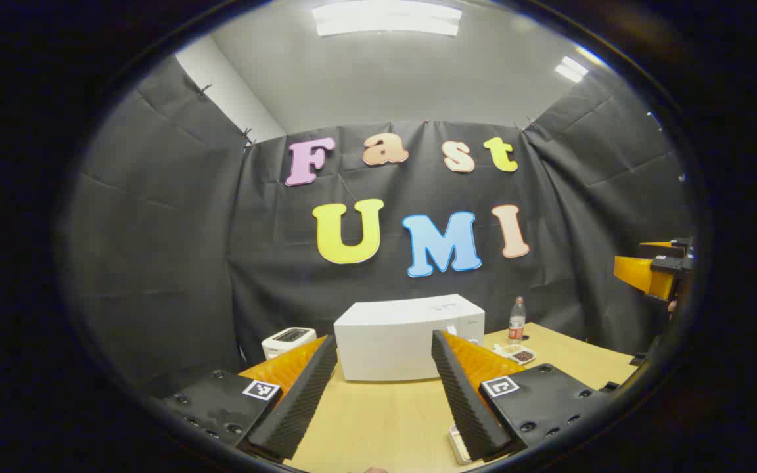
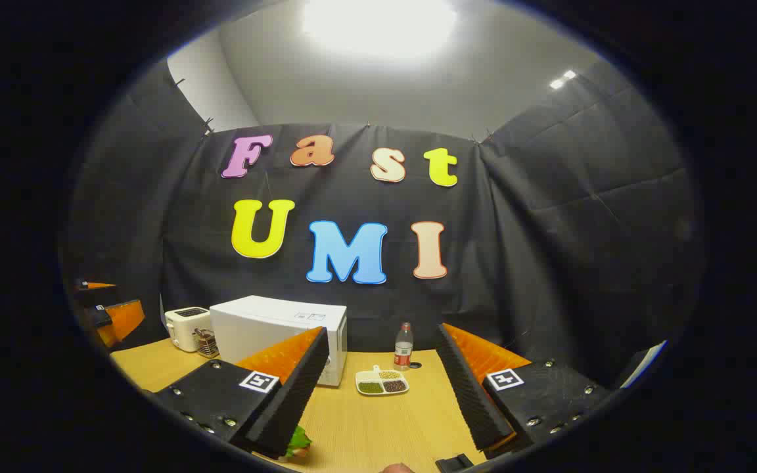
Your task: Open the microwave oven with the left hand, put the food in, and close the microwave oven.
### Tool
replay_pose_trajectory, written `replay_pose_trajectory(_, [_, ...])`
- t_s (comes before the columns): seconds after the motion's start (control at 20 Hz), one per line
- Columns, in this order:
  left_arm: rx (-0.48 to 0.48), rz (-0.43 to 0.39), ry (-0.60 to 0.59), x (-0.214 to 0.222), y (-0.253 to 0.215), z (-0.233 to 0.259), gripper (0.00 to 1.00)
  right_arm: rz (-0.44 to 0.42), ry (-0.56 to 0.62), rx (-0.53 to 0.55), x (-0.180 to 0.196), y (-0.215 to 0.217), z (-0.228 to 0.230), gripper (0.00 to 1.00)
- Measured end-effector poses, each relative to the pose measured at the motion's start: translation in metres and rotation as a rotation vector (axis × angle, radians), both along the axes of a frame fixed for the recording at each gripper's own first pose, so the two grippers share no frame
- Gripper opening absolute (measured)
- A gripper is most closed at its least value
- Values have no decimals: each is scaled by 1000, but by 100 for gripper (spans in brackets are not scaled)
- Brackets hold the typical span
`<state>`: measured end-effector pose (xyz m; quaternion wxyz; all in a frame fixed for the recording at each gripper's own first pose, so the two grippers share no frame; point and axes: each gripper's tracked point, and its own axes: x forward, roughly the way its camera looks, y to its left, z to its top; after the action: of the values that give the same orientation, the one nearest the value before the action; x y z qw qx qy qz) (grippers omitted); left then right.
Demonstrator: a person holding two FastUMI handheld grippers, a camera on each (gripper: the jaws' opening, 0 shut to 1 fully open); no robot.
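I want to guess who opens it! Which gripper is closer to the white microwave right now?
Left, though not by much. The left gripper points straight at the microwave across bare table; the right gripper sits off to its right, facing the divided dish.

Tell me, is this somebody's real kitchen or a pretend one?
Probably a pretend one: a recording booth dressed as a kitchen corner. A white microwave oven, a toaster and a divided dish of beans sit on a wooden table, but black cloth hangs where walls would be.
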<state>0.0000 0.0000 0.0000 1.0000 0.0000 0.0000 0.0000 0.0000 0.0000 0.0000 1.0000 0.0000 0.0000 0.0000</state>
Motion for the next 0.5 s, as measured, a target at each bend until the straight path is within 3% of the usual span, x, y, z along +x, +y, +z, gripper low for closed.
replay_pose_trajectory(0.5, [-1, 34, -21, -5, -19, 10, 98, 23, -9, -7, 1, -17, -6, 99])
